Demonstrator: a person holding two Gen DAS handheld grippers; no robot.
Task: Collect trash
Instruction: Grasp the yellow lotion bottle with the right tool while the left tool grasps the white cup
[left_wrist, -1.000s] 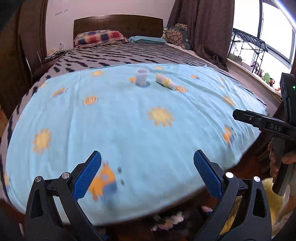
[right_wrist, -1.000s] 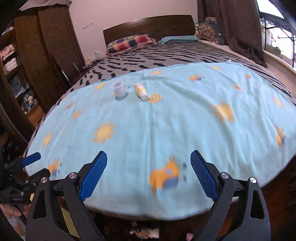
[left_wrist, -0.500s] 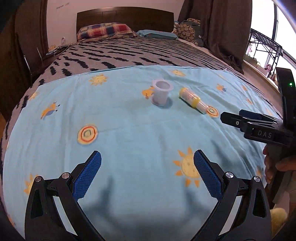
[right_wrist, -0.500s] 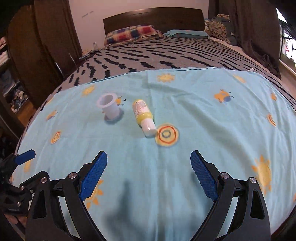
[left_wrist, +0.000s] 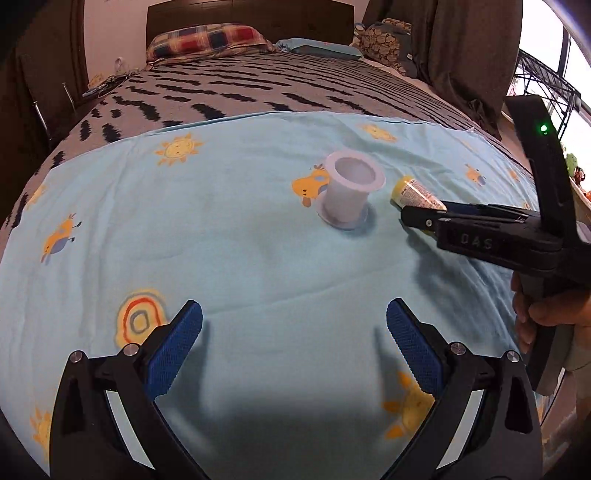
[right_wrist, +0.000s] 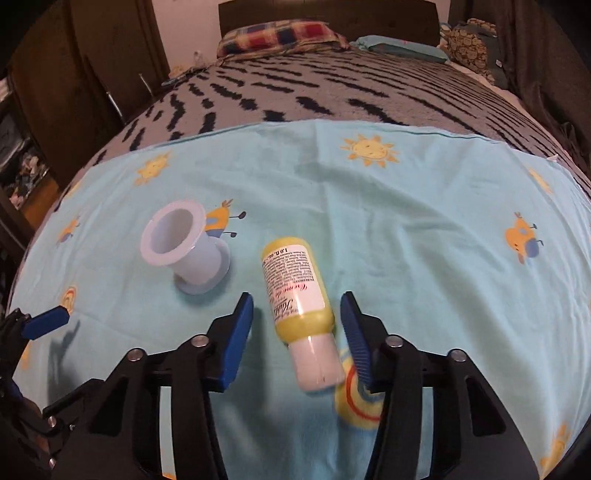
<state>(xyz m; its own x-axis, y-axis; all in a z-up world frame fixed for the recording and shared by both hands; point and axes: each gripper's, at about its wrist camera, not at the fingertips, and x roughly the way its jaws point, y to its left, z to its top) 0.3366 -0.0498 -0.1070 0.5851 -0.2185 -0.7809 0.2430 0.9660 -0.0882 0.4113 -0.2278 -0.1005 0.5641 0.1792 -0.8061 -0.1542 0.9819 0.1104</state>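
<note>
Step in hand, as judged: grasp of the bottle (right_wrist: 298, 295) by the right gripper (right_wrist: 297, 325).

- Closing is best finished squarely across the yellow body, not the white cap, which is narrower and could slip out.
- The blanket (right_wrist: 424, 236) is soft; little downward push is advised, or cloth may be pinched along with the bottle.
- The bottle lies on its side and could roll if 1 pad arrives first; even contact from both pads is wanted.

Position:
- The bottle is seen between the 2 blue pads (right_wrist: 240, 332), cap toward the camera, base pointing away. The jaws are closing around it; a gap shows on each side, so no pinch yet.
- The cup (right_wrist: 184, 251) stands just left of the bottle, clear of the jaws.
- The left gripper (left_wrist: 293, 347) is spread wide and empty above bare blanket, the cup (left_wrist: 351, 192) well ahead of it.
</note>
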